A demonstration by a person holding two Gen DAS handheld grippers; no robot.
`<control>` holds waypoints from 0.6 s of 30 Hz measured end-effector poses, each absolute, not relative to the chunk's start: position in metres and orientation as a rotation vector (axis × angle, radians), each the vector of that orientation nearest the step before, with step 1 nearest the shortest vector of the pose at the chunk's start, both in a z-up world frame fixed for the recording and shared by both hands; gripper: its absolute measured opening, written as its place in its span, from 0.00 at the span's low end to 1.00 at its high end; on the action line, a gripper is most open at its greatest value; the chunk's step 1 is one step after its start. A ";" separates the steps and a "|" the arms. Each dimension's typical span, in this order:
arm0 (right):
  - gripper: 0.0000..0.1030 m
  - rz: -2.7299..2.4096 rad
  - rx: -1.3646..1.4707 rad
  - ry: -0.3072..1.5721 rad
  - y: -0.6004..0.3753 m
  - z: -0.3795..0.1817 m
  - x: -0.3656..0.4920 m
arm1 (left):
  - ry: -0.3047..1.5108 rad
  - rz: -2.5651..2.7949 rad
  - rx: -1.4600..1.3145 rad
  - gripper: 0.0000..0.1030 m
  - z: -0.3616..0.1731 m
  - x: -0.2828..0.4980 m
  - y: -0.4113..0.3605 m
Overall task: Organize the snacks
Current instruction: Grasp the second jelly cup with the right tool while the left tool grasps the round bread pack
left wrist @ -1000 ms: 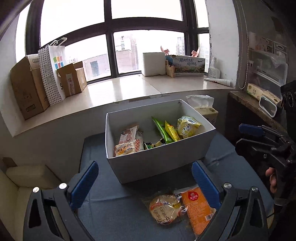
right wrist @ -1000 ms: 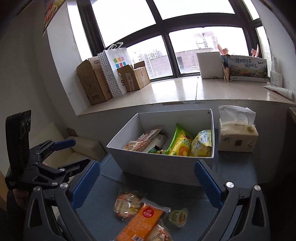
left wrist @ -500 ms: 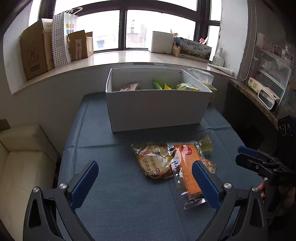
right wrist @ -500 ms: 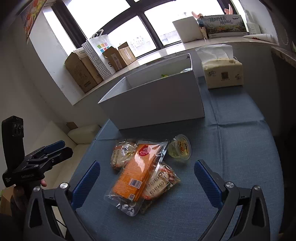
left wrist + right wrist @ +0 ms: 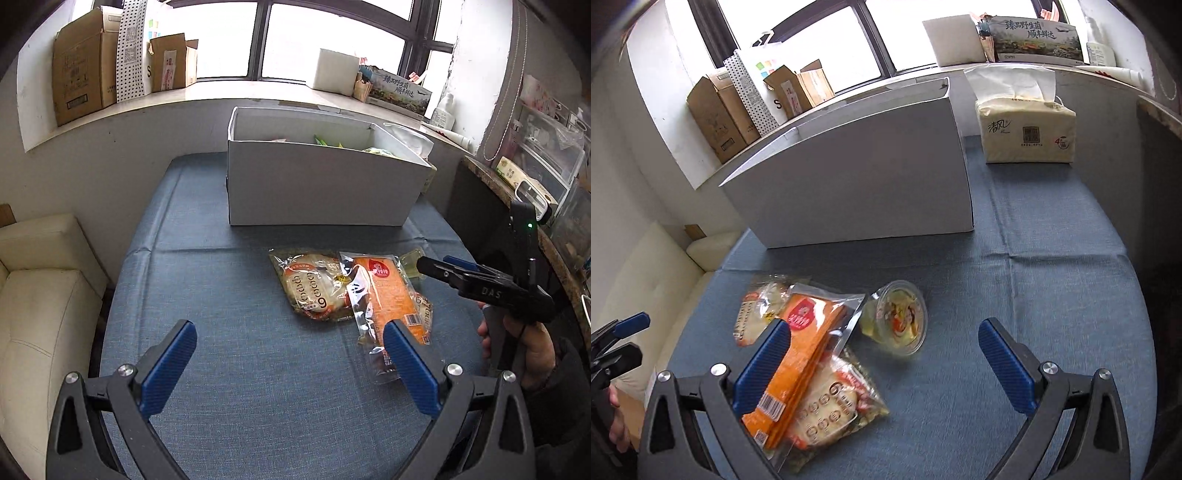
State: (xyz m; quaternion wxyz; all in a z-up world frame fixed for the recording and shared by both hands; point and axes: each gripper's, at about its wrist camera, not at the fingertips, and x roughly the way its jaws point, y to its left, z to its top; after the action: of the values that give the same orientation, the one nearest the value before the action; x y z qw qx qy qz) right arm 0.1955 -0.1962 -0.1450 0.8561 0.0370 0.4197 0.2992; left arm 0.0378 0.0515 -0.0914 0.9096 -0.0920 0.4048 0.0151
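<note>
A white box (image 5: 317, 184) holding several snacks stands at the back of the blue table; it also shows in the right wrist view (image 5: 857, 173). In front of it lie an orange packet (image 5: 388, 295), a bread packet (image 5: 314, 290), a second bread packet (image 5: 827, 402) under the orange packet (image 5: 798, 358), and a clear jelly cup (image 5: 897, 319). My left gripper (image 5: 290, 363) is open and empty, low over the table just short of the packets. My right gripper (image 5: 884, 363) is open and empty, its jaws either side of the cup and packets, above them.
A tissue pack (image 5: 1025, 129) stands right of the box. Cardboard boxes (image 5: 77, 66) and a paper bag sit on the windowsill. A cream sofa (image 5: 40, 288) lies left of the table. A dark counter (image 5: 517, 206) borders the right side.
Both grippers have dropped from above the box toward the table and tilted down at the loose snacks. The right gripper has closed in on the cup and packets. Both stay open.
</note>
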 end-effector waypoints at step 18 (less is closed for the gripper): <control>0.48 0.614 0.025 0.919 -0.187 -0.165 0.207 | 0.917 0.037 -0.184 1.00 -0.121 0.049 0.053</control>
State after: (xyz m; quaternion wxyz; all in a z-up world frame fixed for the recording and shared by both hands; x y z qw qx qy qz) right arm 0.2070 -0.1870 -0.1649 0.8512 0.0117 0.4364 0.2915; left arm 0.0494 0.0532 -0.1212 0.8925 -0.0885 0.4419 0.0178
